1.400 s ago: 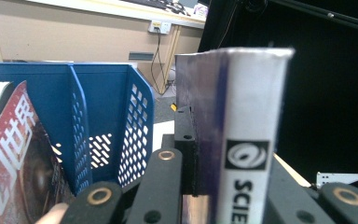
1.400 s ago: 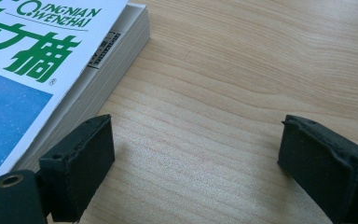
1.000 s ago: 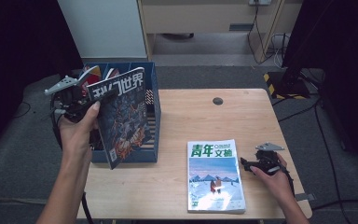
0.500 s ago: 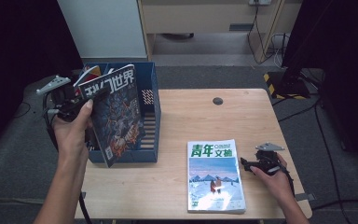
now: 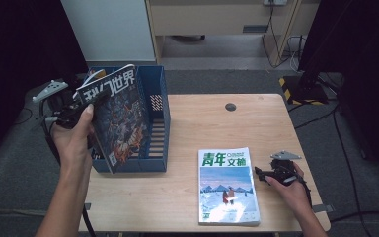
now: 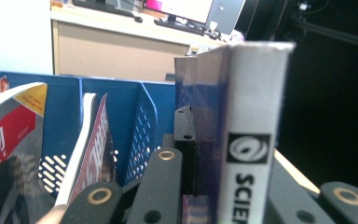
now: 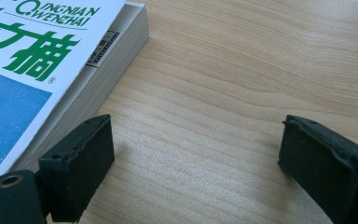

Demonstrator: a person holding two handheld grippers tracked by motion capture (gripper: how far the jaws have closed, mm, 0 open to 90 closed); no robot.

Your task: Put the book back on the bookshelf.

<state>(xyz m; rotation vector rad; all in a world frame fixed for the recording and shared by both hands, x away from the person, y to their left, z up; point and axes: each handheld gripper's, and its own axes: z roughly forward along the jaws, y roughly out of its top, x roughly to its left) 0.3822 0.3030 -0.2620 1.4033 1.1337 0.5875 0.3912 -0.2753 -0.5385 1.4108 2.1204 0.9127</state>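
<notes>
Step in hand, as judged: filing magazines into the blue file rack [image 5: 154, 123]; the left gripper [image 5: 66, 106] is clamped on the spine edge of the dark sci-fi magazine [image 5: 118, 118], which is held upright and slightly tilted above the rack's left compartments, its lower corner down near the rack's front wall; the magazine is not yet seated. Next move probably calls for lining the magazine up with a free slot, lowering it between the dividers and only then letting the jaws part; care needed not to snag the magazines already standing in the rack. To the right of the rack, well apart from it, the white-and-blue magazine [image 5: 228, 185] lies flat on the table [image 5: 256, 123]; just beside that magazine's right edge the right gripper [image 5: 264, 174] rests low over the wood, jaws apart and holding nothing. View differences: the left gripper view shows the white spine [image 6: 249, 140] of the held magazine pinched between the jaws, plus a red-covered magazine [image 6: 9, 135] and another [image 6: 91, 144] already in the rack's far slots, which the high view barely resolves; which slot lies directly under the held magazine I cannot tell. The right gripper view shows the flat magazine's page edge [image 7: 98, 74] and the open gap over bare wood.
</notes>
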